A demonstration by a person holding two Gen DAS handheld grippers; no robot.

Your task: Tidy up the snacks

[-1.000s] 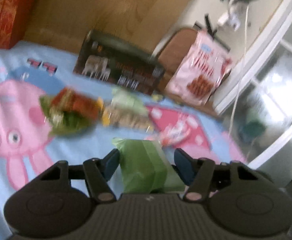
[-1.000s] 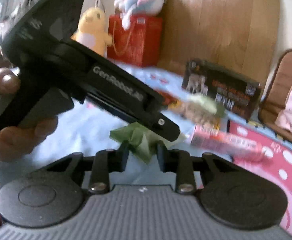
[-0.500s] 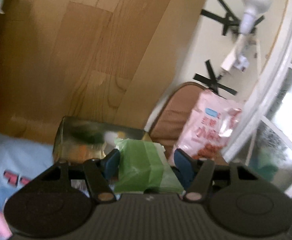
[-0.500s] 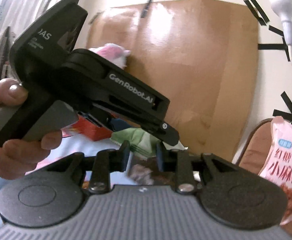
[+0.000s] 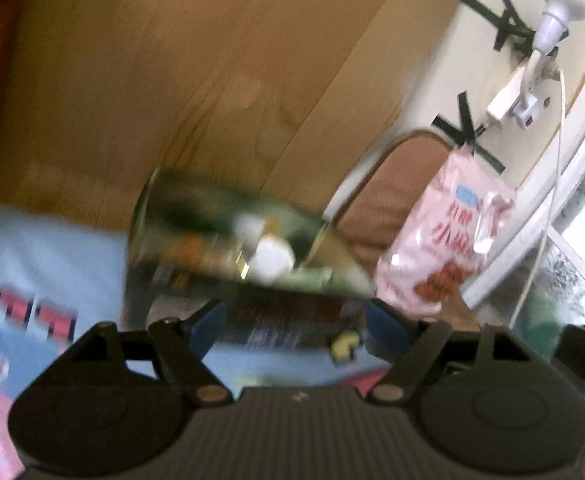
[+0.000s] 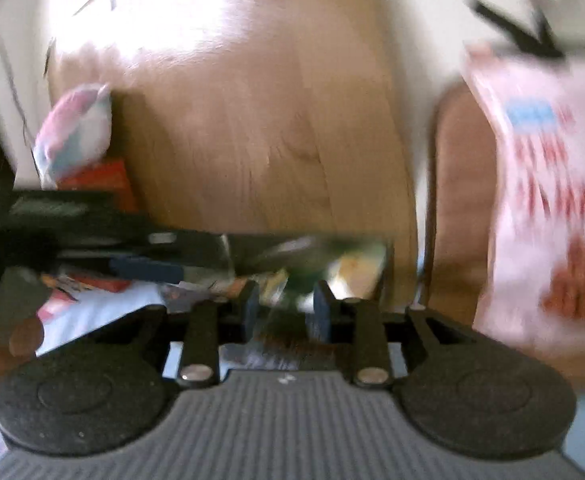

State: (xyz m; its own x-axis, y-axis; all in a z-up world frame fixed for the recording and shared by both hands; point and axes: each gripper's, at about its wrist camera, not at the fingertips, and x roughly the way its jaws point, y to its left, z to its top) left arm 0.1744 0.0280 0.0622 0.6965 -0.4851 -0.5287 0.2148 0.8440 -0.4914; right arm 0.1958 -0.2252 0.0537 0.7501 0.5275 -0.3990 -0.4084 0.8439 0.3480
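Note:
Both views are blurred by motion. My left gripper is open and empty, its blue-padded fingers wide apart in front of a dark snack box that stands on the blue cartoon blanket. The box holds green and white packets. My right gripper is open with a narrow gap and nothing clearly between its fingers; the same box lies just beyond it. The left gripper's body reaches in from the left of the right wrist view. A pink snack bag leans on a brown chair, also in the right wrist view.
A wooden board stands behind the box. A red gift bag with a plush toy is at the left. A white lamp and cable hang on the wall by the window frame at the right.
The green packet that both grippers held is no longer between the fingers. Both grippers have opened, and both cameras have tipped back down towards the box.

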